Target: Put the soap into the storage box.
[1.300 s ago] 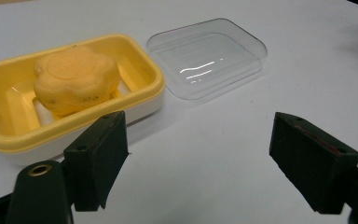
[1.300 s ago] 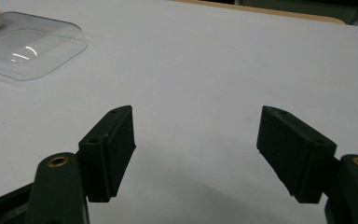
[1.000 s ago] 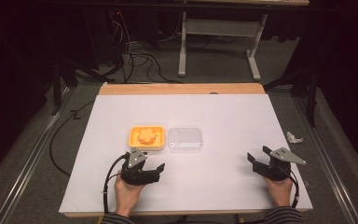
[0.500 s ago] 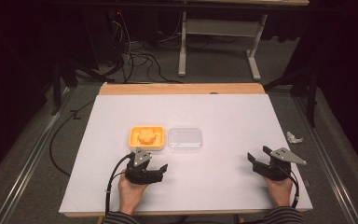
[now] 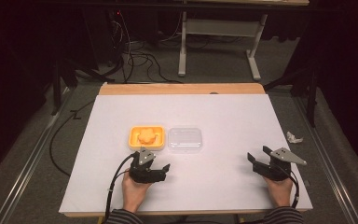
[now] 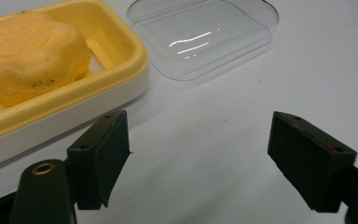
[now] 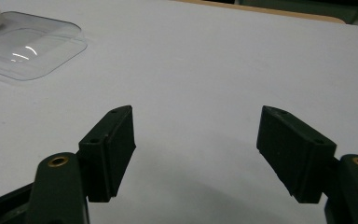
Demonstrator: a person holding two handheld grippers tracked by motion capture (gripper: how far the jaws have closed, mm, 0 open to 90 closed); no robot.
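Two grippers sit low over the white tabletop (image 5: 214,112), each held in a hand coming in from 6 o'clock in the high view. Left gripper (image 5: 161,171): just at 6 o'clock of the yellow soap dish (image 5: 133,138), jaws spread wide, nothing between them. Right gripper (image 5: 257,162): well apart at the 4 o'clock corner of the tabletop, jaws also wide and empty, grey three-cornered plate on top.

Yellow soap dish lies near the middle of the tabletop, slightly toward 9 o'clock. An orange soap bar (image 5: 148,136) with a lobed outline rests inside it. In the left gripper view the soap bar (image 6: 25,51) shows small dark specks on its side, and the yellow soap dish (image 6: 126,46) has a white lower body under its yellow rim. The left-hand jaw in that view stands just beside the dish wall; touching or not, cannot tell.

Clear plastic lid (image 5: 185,139) lies flat on the tabletop, touching or just beside the dish at its 3 o'clock side. Left gripper view: clear plastic lid (image 6: 205,37) at 12 o'clock beyond the jaws, catching a highlight. Right gripper view: clear plastic lid (image 7: 25,44) at 10 o'clock, well apart from the jaws.

A crumpled white scrap (image 5: 294,137) lies on the floor off the tabletop's 3 o'clock edge.
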